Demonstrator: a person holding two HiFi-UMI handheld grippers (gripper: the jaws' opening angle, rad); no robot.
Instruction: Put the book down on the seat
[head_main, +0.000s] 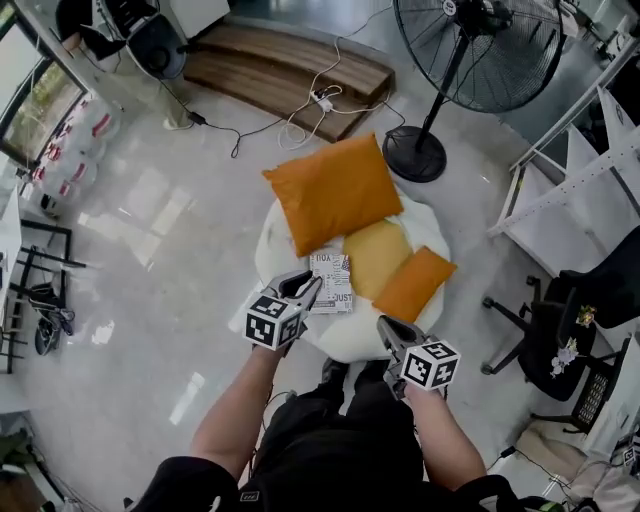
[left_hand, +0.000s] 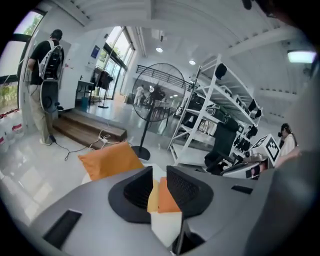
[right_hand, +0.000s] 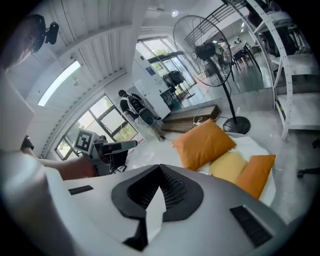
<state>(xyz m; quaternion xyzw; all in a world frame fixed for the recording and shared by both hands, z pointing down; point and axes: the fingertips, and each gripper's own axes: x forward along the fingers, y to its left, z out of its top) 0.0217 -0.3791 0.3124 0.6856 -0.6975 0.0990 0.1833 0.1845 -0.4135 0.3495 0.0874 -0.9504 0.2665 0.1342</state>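
Cushions number three on the one white seat: a large orange cushion at the far side, a yellow cushion in the middle, and a smaller orange cushion at its right, overlapping the yellow one's edge. One book lies flat on the seat's near part, just left of the yellow cushion, with its upper edge at the large cushion's lower corner.

You hold two grippers. Your left gripper shows its tips just beside the book's left edge; it seems to hang above the book rather than touch it, though the head view cannot settle that. In the left gripper view its jaws stand a narrow slit apart with nothing between them. Your right gripper sits at the seat's near rim, its jaws together and empty. One pedestal fan stands beyond the seat.
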